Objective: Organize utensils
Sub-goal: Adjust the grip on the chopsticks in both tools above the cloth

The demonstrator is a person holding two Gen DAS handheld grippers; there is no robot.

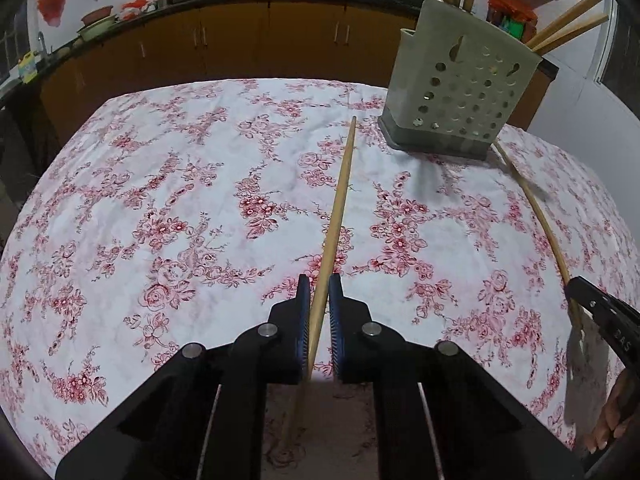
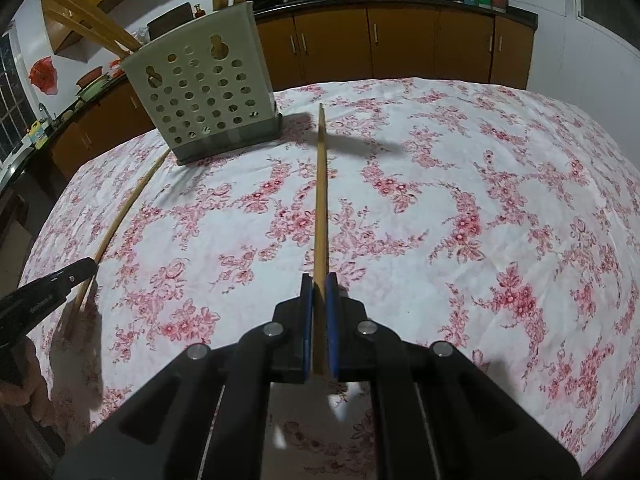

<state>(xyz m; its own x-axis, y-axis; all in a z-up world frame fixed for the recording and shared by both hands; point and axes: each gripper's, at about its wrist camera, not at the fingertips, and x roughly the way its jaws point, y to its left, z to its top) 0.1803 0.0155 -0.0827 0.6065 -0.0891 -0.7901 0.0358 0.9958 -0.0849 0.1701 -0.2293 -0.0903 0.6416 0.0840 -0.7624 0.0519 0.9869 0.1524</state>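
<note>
Your left gripper is clamped on one wooden chopstick, which points away toward the far side of the floral tablecloth. Your right gripper is clamped on a second chopstick, also pointing away. That makes two chopsticks in hand, one per gripper. Between them, at the far edge, stands one perforated grey utensil holder. About seven more chopsticks already stand or lean inside it. Brown cabinets line the far wall.

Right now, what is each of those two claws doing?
Left gripper: closed on a wooden chopstick.
Right gripper: closed on another chopstick.
</note>
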